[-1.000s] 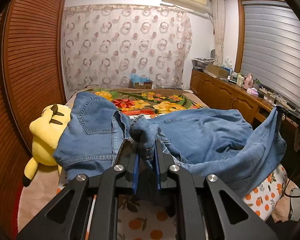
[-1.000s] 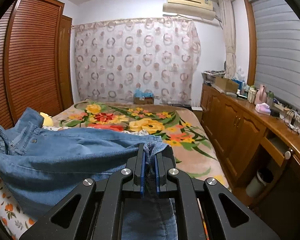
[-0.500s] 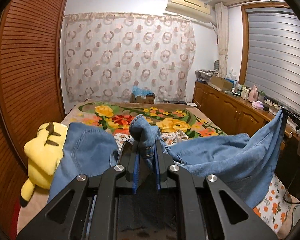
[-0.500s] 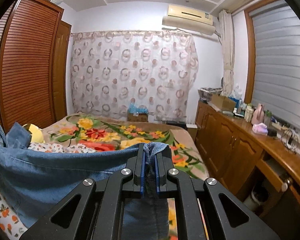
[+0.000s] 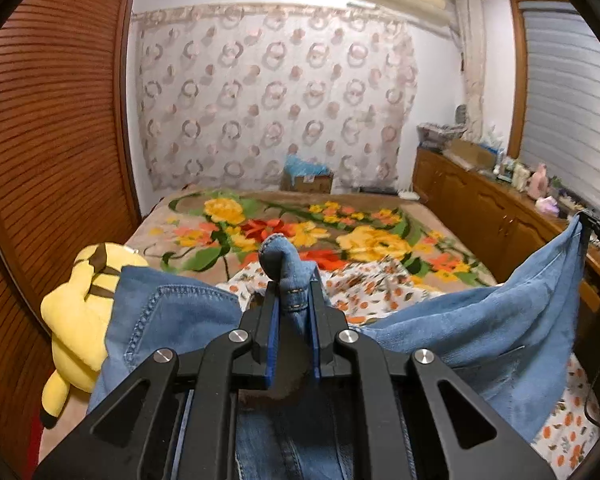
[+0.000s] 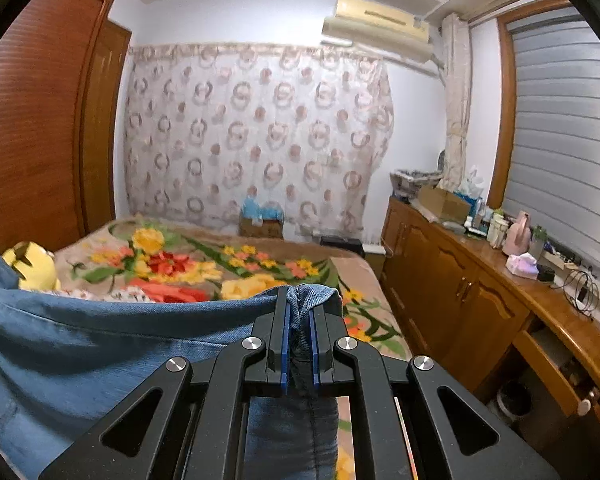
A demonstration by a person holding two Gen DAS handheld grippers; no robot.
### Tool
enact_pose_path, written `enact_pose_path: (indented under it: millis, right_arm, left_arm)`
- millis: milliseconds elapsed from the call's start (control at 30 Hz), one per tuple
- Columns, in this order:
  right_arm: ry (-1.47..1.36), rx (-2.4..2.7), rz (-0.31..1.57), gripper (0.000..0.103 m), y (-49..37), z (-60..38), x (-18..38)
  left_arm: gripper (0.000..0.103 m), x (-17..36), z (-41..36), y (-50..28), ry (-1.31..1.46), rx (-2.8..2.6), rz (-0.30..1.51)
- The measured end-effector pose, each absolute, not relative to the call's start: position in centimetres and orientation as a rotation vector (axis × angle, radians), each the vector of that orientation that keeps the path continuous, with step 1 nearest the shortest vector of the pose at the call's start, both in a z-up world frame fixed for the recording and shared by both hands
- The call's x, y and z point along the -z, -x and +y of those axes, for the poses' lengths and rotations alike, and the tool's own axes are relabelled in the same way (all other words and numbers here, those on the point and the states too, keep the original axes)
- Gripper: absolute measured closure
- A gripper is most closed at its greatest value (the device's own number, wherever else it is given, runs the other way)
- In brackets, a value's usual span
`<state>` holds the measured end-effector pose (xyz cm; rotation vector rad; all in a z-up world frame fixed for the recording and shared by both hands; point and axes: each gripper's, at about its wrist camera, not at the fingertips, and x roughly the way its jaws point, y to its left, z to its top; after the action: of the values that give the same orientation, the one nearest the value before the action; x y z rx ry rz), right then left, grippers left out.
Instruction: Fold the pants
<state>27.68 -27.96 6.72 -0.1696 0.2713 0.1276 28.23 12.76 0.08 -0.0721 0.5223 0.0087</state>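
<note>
The left claw (image 5: 293,308) is closed tight on a bunched knob of blue denim, which pokes up between its black fingers with their blue pads. The right claw (image 6: 299,320) is likewise clamped on a gathered denim edge, a seam running down between its pads. Both hold the same pair of jeans (image 5: 480,332), lifted clear above the bed and stretched between the two claws, so the cloth sags in a shallow curve from one grip to the other; in the left wrist view the far corner rises to the right claw at the frame's right edge. Holding the jeans up and spread like this probably lets the fabric hang straight and shed wrinkles before it is laid down for a fold; no fold can be seen yet. Below lies the bed (image 5: 380,240), covered by a brown blanket with large yellow, red and orange flowers, and nearer, a white sheet (image 5: 364,288) printed with small oranges. A yellow plush toy (image 5: 80,312) sits at the bed's left side, against a slatted wooden wardrobe (image 5: 52,120). Beyond hangs a patterned curtain (image 6: 256,136), an air conditioner (image 6: 380,20) above it, and a cluttered wooden counter (image 6: 480,280) runs along the right wall.
</note>
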Motion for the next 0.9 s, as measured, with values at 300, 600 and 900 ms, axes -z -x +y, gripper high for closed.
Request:
enact_pose_path:
  millis: [300,600,900]
  right_arm:
    - [0.206,-0.115,0.453,0.096,-33.9,-25.3,-4.9]
    - [0.182,-0.122,0.504,0.051,-34.4,-25.9,-7.0]
    - [0.129,-0.171,0.531,0.046,-30.4,-28.8,-5.5]
  left_arm:
    - [0.066,3.1,12.4,-29.5,0.021,-0.039,0.649]
    - [0.041,2.5,13.5,-26.7,0.040,-0.007,0.657]
    - [0.041,4.0,13.4,-22.3,0.036,0.018,0.680]
